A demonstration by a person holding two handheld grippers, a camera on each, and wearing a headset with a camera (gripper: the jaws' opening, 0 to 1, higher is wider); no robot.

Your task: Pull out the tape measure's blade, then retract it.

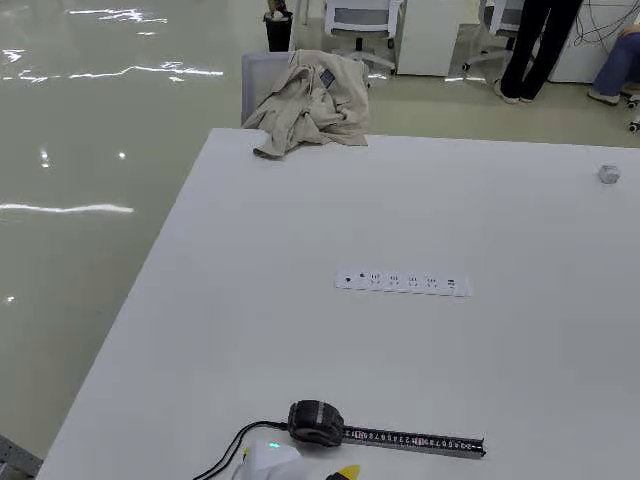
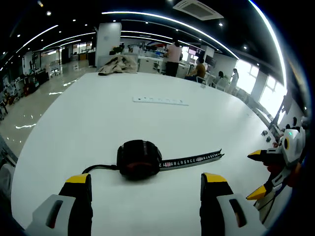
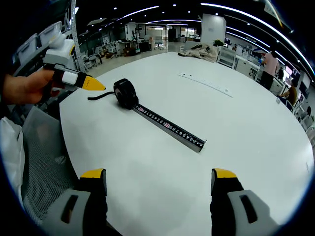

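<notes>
Two open grippers, one blade lying out: how to bring it home

Half the task looked done. On the white table (image 1: 250, 300), the tape measure (image 1: 316, 422) sat at 6 o'clock in the head view. Its blade (image 1: 415, 441) was drawn out toward 3 o'clock and lay flat on the tabletop. In the left gripper view a black strap (image 2: 101, 167) trailed from the case (image 2: 139, 158) toward 9 o'clock. The left gripper (image 2: 145, 183) had its jaws spread wide, with the case dead ahead at 12 o'clock and untouched. The right gripper (image 3: 158, 173) was likewise spread and empty, with the blade's tip (image 3: 199, 144) ahead near 1 o'clock, well apart from it.

Retraction seemed the step in hand. It would go best with the left jaws closing across the case's flat sides to pin it, clear of the strap. The right could then take the blade near its tip and feed it back slowly, since a blade let go would likely whip and skid the case. Whether anything held the blade out could not be told from here
</notes>
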